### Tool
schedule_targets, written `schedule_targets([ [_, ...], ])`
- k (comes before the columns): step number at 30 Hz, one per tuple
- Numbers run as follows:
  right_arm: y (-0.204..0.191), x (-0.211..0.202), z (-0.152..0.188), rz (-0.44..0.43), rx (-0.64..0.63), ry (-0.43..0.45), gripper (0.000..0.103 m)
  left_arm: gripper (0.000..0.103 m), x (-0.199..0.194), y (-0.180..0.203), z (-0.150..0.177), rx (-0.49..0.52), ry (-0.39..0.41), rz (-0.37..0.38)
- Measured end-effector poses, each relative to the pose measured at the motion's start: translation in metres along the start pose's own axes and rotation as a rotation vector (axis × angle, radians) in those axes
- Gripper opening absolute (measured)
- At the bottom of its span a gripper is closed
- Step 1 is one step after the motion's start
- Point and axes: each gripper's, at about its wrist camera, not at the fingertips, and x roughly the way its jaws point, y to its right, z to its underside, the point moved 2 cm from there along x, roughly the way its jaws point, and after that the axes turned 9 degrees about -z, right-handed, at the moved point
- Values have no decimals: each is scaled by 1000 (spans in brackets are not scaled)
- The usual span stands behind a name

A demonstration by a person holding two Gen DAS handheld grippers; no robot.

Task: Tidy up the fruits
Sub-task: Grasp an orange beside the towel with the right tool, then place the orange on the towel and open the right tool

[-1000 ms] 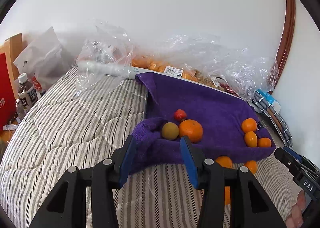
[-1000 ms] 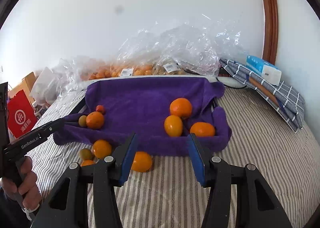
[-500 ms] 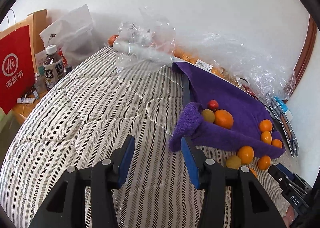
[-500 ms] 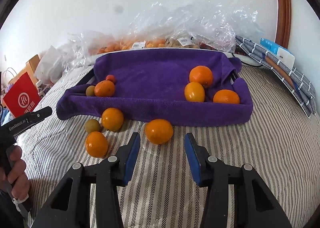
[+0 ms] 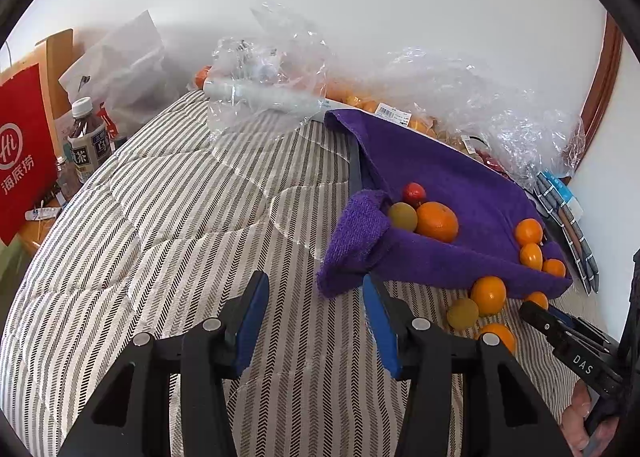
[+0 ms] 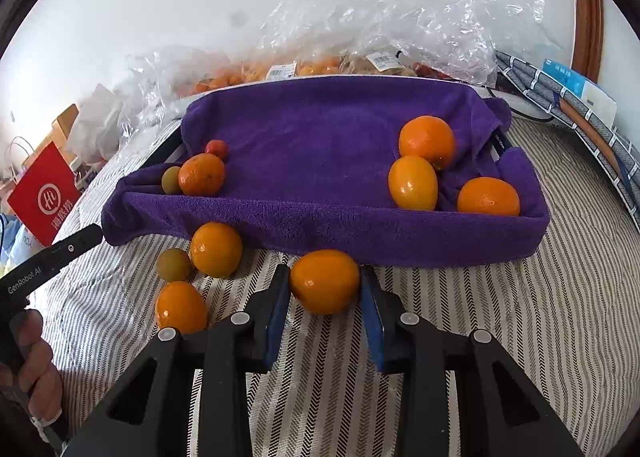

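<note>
A tray lined with a purple towel (image 6: 328,145) lies on the striped bed. It holds three oranges at the right (image 6: 427,141) and an orange, a green fruit and a small red one at the left (image 6: 201,173). In front of it on the bed lie several loose fruits (image 6: 216,249). My right gripper (image 6: 325,283) is open with its fingers on either side of one loose orange (image 6: 325,281); I cannot tell if they touch it. My left gripper (image 5: 314,293) is open and empty over the bed, left of the towel's corner (image 5: 352,253).
Clear plastic bags of fruit (image 6: 380,29) lie along the wall behind the tray. A plaid cloth and a blue box (image 6: 576,85) are at the right. A red bag (image 5: 20,153) and a drink bottle (image 5: 86,141) stand left of the bed.
My right gripper has moved forward and down so the loose orange now sits between its fingers. My left gripper has drawn back and to the left, away from the tray.
</note>
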Motion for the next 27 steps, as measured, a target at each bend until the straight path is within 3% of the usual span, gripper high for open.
schedule_targets([
  [4,9,-10,2,15,20,28,35,47,3,4,2,18,-30,40],
  [8,16,-22,6,43,14,57,35,47,-1,22,5,65,-36,118],
  [13,28,-36,13,47,22,66,35,46,3,50,7,71,-104,222],
  [22,50,-46,20,-2,96,78,35,37,19,87,10,145,-152,229],
  [27,51,-47,20,-7,105,85,35,23,19,101,13,203,-152,257],
])
